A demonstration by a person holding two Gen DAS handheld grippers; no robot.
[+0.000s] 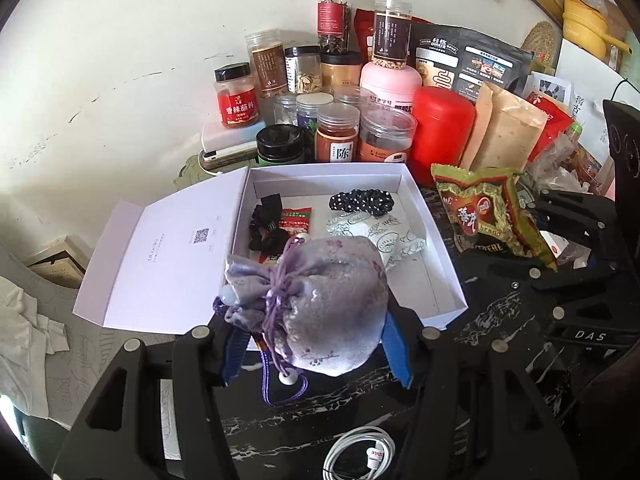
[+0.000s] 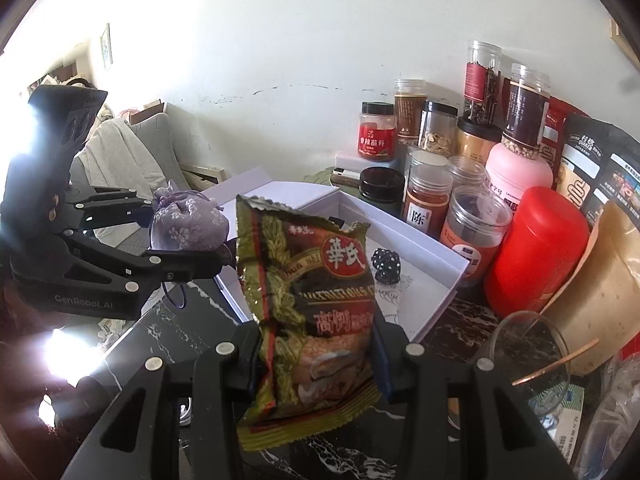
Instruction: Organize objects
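Holding one item in each set of tongs beside the open white box [image 1: 436, 240].
Left tongs [image 1: 316, 344] clenched on purple drawstring pouch [image 1: 332, 304], held over box's near edge. Right tongs [image 2: 316, 356] grasping green snack packet [image 2: 308, 308], upright above black marble tabletop [image 2: 168, 332]. Jars behind.

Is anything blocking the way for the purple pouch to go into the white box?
Nothing visible blocks it. The left gripper holds the purple pouch at the open white box's near edge, lid folded aside. The near floor looks bare; hair ties and packets lie farther back.
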